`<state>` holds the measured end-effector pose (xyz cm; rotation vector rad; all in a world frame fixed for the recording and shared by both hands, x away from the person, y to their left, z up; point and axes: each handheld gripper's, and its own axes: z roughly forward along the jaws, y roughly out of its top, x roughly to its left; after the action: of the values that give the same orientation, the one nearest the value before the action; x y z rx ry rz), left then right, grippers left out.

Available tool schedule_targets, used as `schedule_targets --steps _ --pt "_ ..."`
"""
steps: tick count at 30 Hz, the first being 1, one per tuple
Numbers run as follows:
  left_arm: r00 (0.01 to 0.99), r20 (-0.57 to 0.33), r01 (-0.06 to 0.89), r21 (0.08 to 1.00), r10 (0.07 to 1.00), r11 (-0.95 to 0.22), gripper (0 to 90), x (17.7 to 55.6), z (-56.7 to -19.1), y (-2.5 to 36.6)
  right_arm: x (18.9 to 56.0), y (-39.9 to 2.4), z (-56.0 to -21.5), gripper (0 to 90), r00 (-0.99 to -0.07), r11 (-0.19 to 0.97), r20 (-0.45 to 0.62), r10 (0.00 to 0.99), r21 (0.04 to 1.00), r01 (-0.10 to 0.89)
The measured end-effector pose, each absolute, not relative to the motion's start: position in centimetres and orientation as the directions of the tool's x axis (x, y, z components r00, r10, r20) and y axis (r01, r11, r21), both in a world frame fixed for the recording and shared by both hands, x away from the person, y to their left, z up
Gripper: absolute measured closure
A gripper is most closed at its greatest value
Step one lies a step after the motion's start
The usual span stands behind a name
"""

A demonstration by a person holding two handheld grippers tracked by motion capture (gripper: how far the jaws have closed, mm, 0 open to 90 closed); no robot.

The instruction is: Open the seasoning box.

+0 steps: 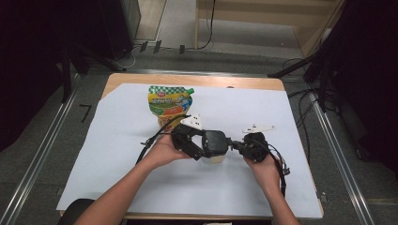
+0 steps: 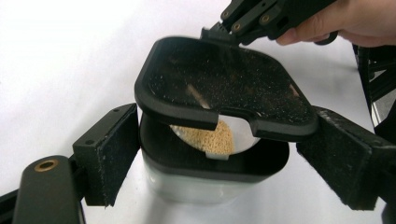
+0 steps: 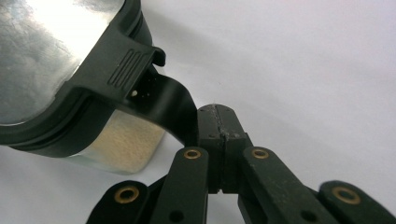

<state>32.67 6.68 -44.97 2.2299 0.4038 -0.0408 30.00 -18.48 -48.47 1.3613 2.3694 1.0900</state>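
From above, the clear plastic box with a black rim (image 1: 217,158) sits on the white paper sheet (image 1: 117,154) in the middle of the wooden table (image 1: 187,79). It is mostly hidden under its black lid (image 1: 215,142) and the two grippers. The left gripper (image 1: 199,151) comes at the box from the left. The right gripper (image 1: 234,145) comes from the right.

The left gripper view lets you peek inside. The black lid (image 2: 224,86) is tipped up on one side, with little crumbs stuck under it. Below it, in the clear box (image 2: 205,184), is a white scoop (image 2: 233,135) in small yellow-brown grains (image 2: 208,137). The left gripper's jaws stand wide, one on each side of the box. The left pad looks to be touching the box wall; the right pad is just beside it. The right gripper (image 2: 224,29) shows at the top, pinching the lid's far edge.

The right gripper view is very close. Its jaws (image 3: 218,122) are squeezed tight on the thin black tab (image 3: 170,105) of the lid (image 3: 93,79). The box (image 3: 121,140) shows pale grains through its wall.

Behind the box lies a green, yellow and orange pouch with a spout (image 1: 170,103), flat on the paper, well clear of the grippers. Black cables (image 1: 155,136) trail from the left gripper across the paper.
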Motion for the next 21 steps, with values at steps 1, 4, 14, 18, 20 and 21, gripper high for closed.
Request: schedule_targets --steps 1,4,14,18,20,21 --pt "0.949 -0.162 0.297 0.753 0.271 -0.587 14.8 32.7 -44.9 6.7 30.0 -18.4 -48.5 90.0 -0.557 0.305 0.179 0.811 0.683 0.664" --pt "0.951 -0.157 0.288 0.764 0.267 -0.577 14.8 32.6 -44.7 6.6 29.9 -18.4 -48.4 90.0 -0.56 0.308 0.177 0.809 0.684 0.661" --pt "0.953 -0.146 0.279 0.757 0.264 -0.59 15.0 32.4 -44.1 6.3 29.7 -18.3 -48.3 90.0 -0.564 0.316 0.169 0.808 0.684 0.658" --pt "0.954 -0.214 0.297 0.783 0.211 -0.546 35.3 32.4 -43.8 6.6 29.7 -18.4 -48.3 90.0 -0.565 0.312 0.172 0.807 0.688 0.656" --pt "0.952 -0.219 0.301 0.789 0.213 -0.536 36.6 32.4 -43.5 6.4 29.6 -18.3 -48.2 90.0 -0.57 0.311 0.18 0.802 0.688 0.656" --pt "0.954 -0.211 0.296 0.785 0.214 -0.544 36.9 32.3 -43.4 6.3 29.6 -18.3 -48.2 90.0 -0.572 0.316 0.175 0.801 0.688 0.653"
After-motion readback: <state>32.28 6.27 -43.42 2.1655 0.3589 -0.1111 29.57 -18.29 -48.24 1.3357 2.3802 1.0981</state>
